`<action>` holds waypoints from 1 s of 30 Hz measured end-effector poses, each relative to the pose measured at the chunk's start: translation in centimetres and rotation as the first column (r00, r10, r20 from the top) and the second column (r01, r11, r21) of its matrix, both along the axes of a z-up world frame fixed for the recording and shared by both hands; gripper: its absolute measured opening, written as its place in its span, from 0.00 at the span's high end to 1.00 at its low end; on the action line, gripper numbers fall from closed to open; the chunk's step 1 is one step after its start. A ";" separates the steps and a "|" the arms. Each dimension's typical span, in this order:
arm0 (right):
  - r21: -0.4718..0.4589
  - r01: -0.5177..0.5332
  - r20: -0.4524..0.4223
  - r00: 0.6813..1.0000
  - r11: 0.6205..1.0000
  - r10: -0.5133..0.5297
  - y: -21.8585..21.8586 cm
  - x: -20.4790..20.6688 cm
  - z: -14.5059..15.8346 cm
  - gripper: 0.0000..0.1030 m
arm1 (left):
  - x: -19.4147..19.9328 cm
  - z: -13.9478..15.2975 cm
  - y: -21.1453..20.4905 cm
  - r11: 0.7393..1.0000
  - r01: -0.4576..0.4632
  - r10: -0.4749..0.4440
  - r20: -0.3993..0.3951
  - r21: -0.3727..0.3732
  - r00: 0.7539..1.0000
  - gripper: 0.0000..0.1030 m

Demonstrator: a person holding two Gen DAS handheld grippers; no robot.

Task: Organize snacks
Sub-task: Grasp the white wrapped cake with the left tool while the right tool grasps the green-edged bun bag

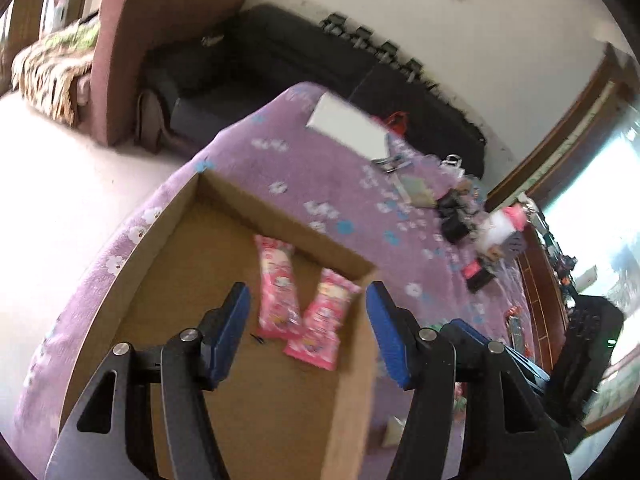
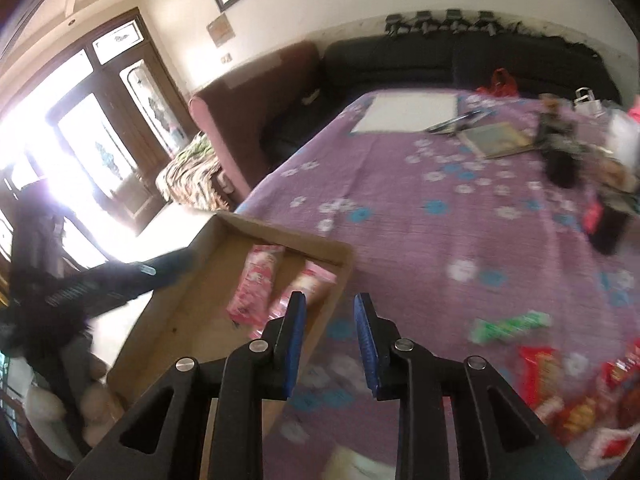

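Note:
An open cardboard box [image 1: 280, 216] sits on the purple flowered cloth, with two pink snack packets [image 1: 276, 288] [image 1: 324, 320] lying side by side inside it. My left gripper [image 1: 308, 292] hovers above them, open, with nothing between its blue pads. In the right wrist view the same box [image 2: 280, 236] and pink packets [image 2: 256, 280] lie left of my right gripper [image 2: 330, 298]. Its jaws stand narrowly apart over the box's right wall and hold nothing. A green packet [image 2: 510, 326] and several red snack packets [image 2: 560, 380] lie on the cloth to its right. The left gripper [image 2: 120, 280] shows blurred at the box's left edge.
The purple cloth [image 2: 400, 200] also carries a white sheet [image 2: 408, 114], a notebook [image 2: 496, 138] and dark clutter [image 2: 560, 152] at the far right. A dark sofa [image 2: 440, 64] runs behind it, and a maroon armchair [image 1: 132, 60] stands to the left.

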State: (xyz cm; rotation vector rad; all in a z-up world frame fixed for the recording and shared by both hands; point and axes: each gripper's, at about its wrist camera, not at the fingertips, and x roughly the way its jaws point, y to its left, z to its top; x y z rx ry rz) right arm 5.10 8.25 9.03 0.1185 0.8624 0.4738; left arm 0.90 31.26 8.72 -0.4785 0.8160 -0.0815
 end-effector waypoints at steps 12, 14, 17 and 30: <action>-0.020 0.209 0.025 0.978 0.978 -0.209 -16.1 -7.4 -2.1 0.70 | -5.0 1.9 -10.6 0.979 0.174 -0.181 0.065 0.109 0.981 0.18; 0.002 0.231 0.001 0.973 0.973 -0.231 -18.0 -7.9 -2.8 0.70 | -4.4 0.5 -12.4 0.972 0.221 -0.223 0.013 0.078 0.975 0.18; 0.029 0.228 -0.030 0.973 0.973 -0.227 -19.2 -8.5 -3.6 0.70 | -4.0 -0.9 -14.5 0.964 0.253 -0.251 -0.038 0.085 0.967 0.18; 0.024 0.200 -0.077 0.977 0.979 -0.198 -17.6 -7.5 -7.4 0.63 | -2.1 -6.0 -17.2 0.951 0.279 -0.249 -0.205 0.136 0.947 0.19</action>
